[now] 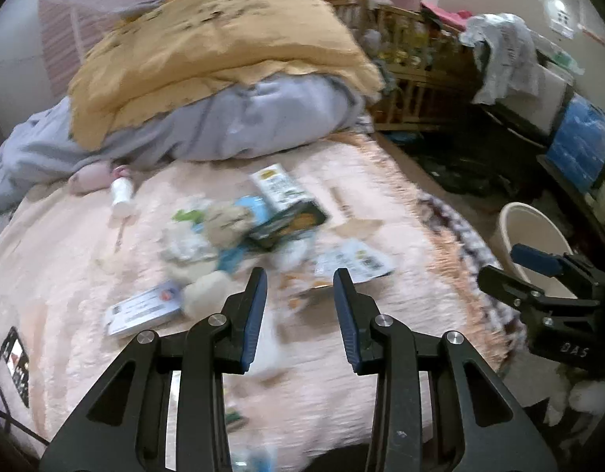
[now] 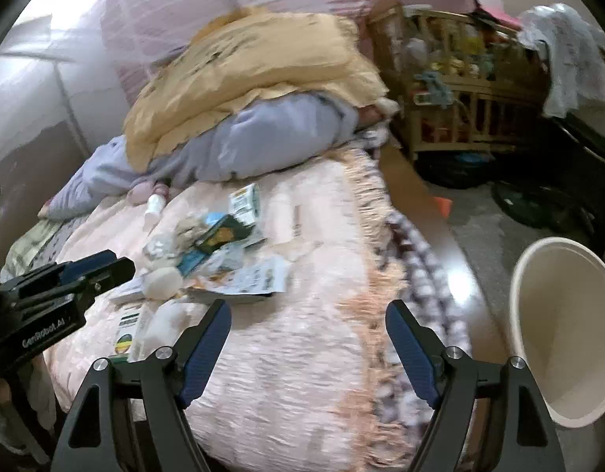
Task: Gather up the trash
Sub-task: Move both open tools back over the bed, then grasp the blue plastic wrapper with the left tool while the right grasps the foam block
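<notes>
The bed fills both views, spread with a pale pink cover and piled at its far end with a yellow quilt over grey bedding. On the floor beside the bed's fringed edge stands a cream bin, open and with nothing visible inside.

The trash lies in 1 loose heap in the middle of the cover: a green-and-white carton, a dark snack box, crumpled tissue, and flat printed wrappers nearer the edge. A small white bottle rests apart, close to the bedding.

The left gripper hangs just short of the heap, jaws narrowly parted with nothing between them. The right gripper hovers over bare cover between heap and bin, jaws spread wide and empty.

The step in hand looks like reaching for a next piece. Best taken well, I judge, by picking 1 distinct item at the heap's near edge, such as a wrapper; flat pieces need the fingers pressed down into the soft cover so the pads catch the wrapper and not the cloth.
</notes>
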`<state>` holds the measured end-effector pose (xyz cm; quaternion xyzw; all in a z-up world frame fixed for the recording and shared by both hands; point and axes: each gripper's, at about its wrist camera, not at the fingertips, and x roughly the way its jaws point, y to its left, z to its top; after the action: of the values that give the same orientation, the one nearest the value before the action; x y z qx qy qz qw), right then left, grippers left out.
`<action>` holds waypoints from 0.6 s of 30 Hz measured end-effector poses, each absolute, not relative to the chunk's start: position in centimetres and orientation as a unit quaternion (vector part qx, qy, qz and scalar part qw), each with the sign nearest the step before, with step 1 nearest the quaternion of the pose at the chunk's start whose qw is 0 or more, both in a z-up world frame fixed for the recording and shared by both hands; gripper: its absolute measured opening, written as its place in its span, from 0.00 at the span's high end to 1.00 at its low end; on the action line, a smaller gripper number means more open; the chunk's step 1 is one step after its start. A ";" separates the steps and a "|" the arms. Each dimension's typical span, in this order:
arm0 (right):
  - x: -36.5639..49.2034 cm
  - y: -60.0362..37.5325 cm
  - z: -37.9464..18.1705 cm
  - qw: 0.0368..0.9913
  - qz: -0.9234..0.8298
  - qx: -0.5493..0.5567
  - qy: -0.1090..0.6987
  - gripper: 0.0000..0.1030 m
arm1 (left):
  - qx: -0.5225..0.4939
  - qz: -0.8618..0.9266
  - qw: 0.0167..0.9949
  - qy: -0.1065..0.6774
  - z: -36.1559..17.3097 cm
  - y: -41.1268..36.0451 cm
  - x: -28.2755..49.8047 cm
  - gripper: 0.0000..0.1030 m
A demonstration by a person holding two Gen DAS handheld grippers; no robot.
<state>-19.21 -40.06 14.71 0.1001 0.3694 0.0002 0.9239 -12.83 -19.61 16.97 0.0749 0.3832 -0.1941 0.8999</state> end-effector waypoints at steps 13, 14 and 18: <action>-15.9 -34.1 13.0 0.910 0.066 0.074 0.402 0.24 | 0.042 -0.117 0.899 0.420 15.7 -8.3 -11.2 0.68; -15.7 -33.7 12.8 0.908 0.073 0.073 0.405 0.24 | 0.042 -0.119 0.897 0.424 15.5 -7.8 -11.7 0.68; -15.3 -31.8 12.1 0.900 0.105 0.063 0.419 0.24 | 0.038 -0.144 0.883 0.445 14.4 -6.7 -13.5 0.68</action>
<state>-15.31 -31.77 12.14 0.0633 0.4190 0.1053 0.8997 -13.46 -6.69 14.40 0.0381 0.4446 -0.1437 0.8833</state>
